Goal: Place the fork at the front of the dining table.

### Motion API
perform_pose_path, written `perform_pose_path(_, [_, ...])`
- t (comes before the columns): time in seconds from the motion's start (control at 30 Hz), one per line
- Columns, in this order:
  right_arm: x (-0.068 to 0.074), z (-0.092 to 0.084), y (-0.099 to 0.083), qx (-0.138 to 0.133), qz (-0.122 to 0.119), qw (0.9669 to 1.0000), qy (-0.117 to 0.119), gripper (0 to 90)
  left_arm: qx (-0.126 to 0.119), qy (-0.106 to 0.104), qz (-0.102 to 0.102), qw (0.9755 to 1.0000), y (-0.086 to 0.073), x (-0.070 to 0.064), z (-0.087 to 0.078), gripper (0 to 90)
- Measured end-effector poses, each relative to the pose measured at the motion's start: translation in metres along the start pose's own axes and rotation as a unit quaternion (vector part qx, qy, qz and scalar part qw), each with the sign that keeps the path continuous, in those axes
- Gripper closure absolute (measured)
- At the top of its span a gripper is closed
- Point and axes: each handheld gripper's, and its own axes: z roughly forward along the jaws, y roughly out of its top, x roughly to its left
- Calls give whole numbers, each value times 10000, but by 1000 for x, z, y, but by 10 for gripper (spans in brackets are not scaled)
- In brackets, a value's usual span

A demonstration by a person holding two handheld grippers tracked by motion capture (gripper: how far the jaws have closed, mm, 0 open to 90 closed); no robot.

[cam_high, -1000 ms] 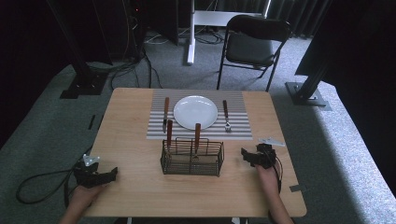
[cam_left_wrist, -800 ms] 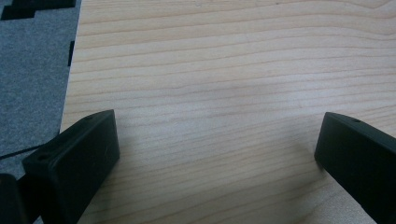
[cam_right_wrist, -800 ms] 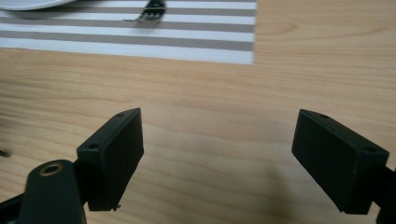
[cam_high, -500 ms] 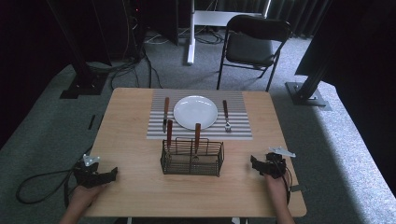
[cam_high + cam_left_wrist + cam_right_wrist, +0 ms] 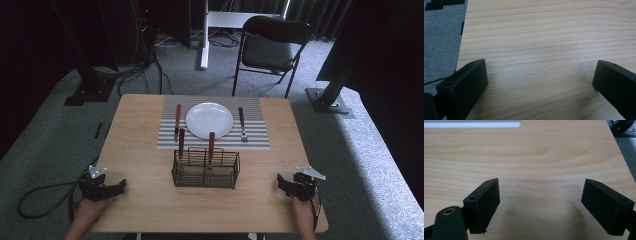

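A white plate [image 5: 209, 120] lies on a striped placemat [image 5: 255, 140] at the far middle of the wooden table [image 5: 145, 165]. A wood-handled knife [image 5: 177, 121] rests left of the plate and a fork [image 5: 242, 124] right of it. In front stands a black wire basket [image 5: 205, 169] with two wood-handled utensils [image 5: 211, 144] upright in it. My left gripper [image 5: 119, 186] rests at the near left table edge, open, jaws wide over bare wood [image 5: 536, 62]. My right gripper [image 5: 281, 182] sits at the near right edge, open and holding nothing, above bare wood [image 5: 541, 170].
A black folding chair [image 5: 272, 47] stands beyond the table's far side. Black stand bases [image 5: 327, 97] sit on the grey carpet at left and right. A cable [image 5: 37, 197] trails from the left gripper onto the floor.
My right gripper has drawn back from beside the basket toward the near right edge of the table. The left gripper has stayed where it was.
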Motion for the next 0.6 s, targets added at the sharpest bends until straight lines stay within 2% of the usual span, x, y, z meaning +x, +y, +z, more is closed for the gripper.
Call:
perform_pose_path(0.17, [-2,-4,-9,28,-59,9997,-238,147,9,0,3,10000,0,0,0,0])
perform_pose_path(0.23, [-3,-5,-12,136,-68,9992,-374,148,8,0,3,10000,0,0,0,0])
perform_pose_path(0.3, [-4,-8,-14,130,-68,9992,-372,148,8,-1,3,10000,0,0,0,0])
perform_pose_path(0.4, [-5,-12,-18,140,-158,9984,-517,145,10,0,5,10000,0,0,0,0])
perform_pose_path(0.6, [-10,-21,-25,137,-82,9986,-500,145,8,0,4,10000,0,0,0,0])
